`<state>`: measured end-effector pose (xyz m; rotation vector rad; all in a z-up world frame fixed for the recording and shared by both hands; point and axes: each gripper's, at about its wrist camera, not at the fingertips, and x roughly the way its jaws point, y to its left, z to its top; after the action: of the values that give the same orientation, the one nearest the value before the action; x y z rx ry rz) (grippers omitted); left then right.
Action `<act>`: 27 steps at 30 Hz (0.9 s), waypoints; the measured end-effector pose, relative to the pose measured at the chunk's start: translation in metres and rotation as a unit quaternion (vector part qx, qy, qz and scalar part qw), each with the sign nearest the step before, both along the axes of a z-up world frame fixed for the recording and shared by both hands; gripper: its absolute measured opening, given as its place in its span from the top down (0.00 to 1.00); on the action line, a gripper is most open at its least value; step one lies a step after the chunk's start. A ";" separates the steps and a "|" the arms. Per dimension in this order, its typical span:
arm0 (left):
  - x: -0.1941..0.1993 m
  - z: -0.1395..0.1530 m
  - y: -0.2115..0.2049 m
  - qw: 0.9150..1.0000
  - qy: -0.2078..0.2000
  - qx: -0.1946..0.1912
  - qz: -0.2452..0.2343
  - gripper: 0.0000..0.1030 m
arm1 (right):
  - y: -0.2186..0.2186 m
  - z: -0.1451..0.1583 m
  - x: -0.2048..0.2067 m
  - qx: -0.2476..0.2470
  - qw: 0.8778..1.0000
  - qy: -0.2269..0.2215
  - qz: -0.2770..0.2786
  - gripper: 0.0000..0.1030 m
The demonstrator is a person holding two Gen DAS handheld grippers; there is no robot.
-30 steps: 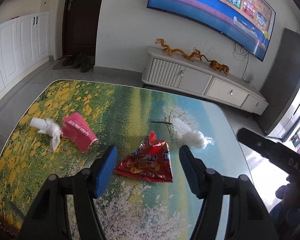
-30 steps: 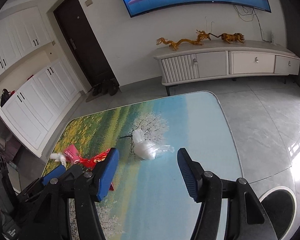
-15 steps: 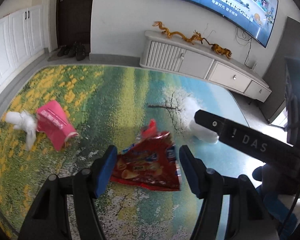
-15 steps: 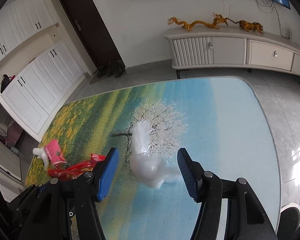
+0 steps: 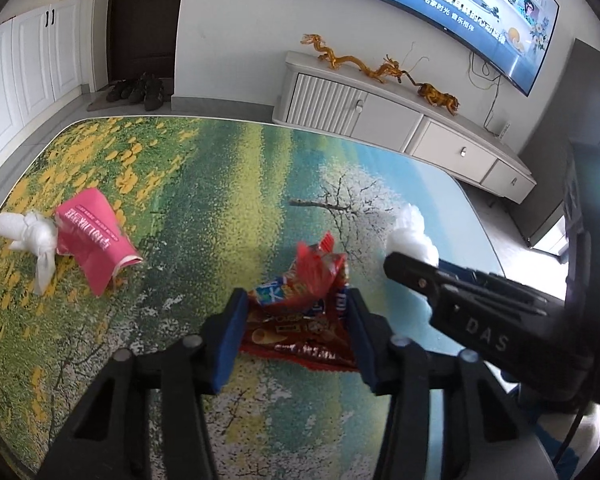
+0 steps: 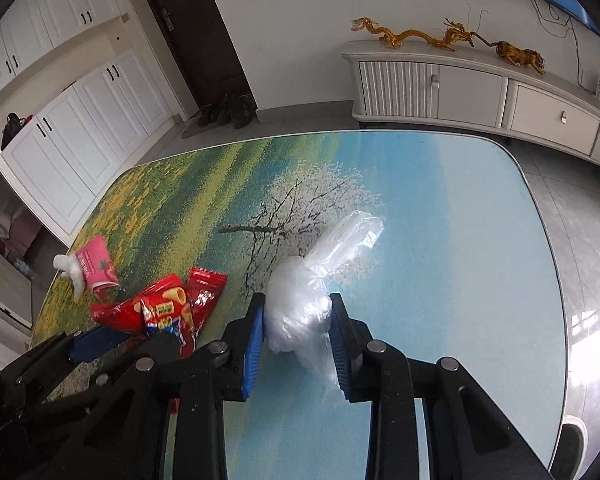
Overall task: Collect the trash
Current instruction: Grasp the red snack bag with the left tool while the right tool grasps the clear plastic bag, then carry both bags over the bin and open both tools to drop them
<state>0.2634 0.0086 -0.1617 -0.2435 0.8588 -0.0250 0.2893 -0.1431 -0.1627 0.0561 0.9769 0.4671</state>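
A red snack bag (image 5: 300,312) lies on the painted table (image 5: 204,184), crumpled between the blue pads of my left gripper (image 5: 296,320), which is shut on it. It also shows in the right wrist view (image 6: 164,312). My right gripper (image 6: 298,320) is shut on a clear plastic bag (image 6: 308,292), whose white top shows in the left wrist view (image 5: 412,232). A pink packet (image 5: 94,240) and a white knotted tissue (image 5: 32,236) lie at the table's left.
The table's rounded right edge (image 6: 540,216) drops to a tiled floor. A white TV cabinet (image 5: 380,120) stands beyond the far edge, with a dark door (image 5: 144,20) and shoes (image 5: 136,88) at the back left.
Both grippers have come down and forward. The left has closed on the red snack bag and crumpled it. The right has closed on the clear plastic bag.
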 end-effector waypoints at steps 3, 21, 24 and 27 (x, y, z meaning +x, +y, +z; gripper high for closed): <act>-0.006 0.001 0.000 1.000 -0.002 0.000 -0.005 0.71 | -0.005 0.001 -0.010 0.007 1.000 0.003 -0.006 0.73; -0.074 0.053 -0.020 0.997 -0.055 -0.025 -0.047 0.93 | -0.075 0.063 -0.122 0.048 0.995 -0.037 -0.079 0.73; -0.089 0.069 -0.019 0.995 -0.074 -0.034 -0.059 0.93 | -0.081 0.076 -0.141 0.053 0.993 -0.052 -0.089 0.73; -0.100 0.084 -0.016 0.993 -0.088 -0.043 -0.065 0.93 | -0.087 0.088 -0.157 0.060 0.991 -0.068 -0.101 0.73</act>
<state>0.1632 -0.0074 -0.0781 -0.2627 0.6974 -0.2025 0.1328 -0.2299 -0.0745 0.2267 0.7995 0.3376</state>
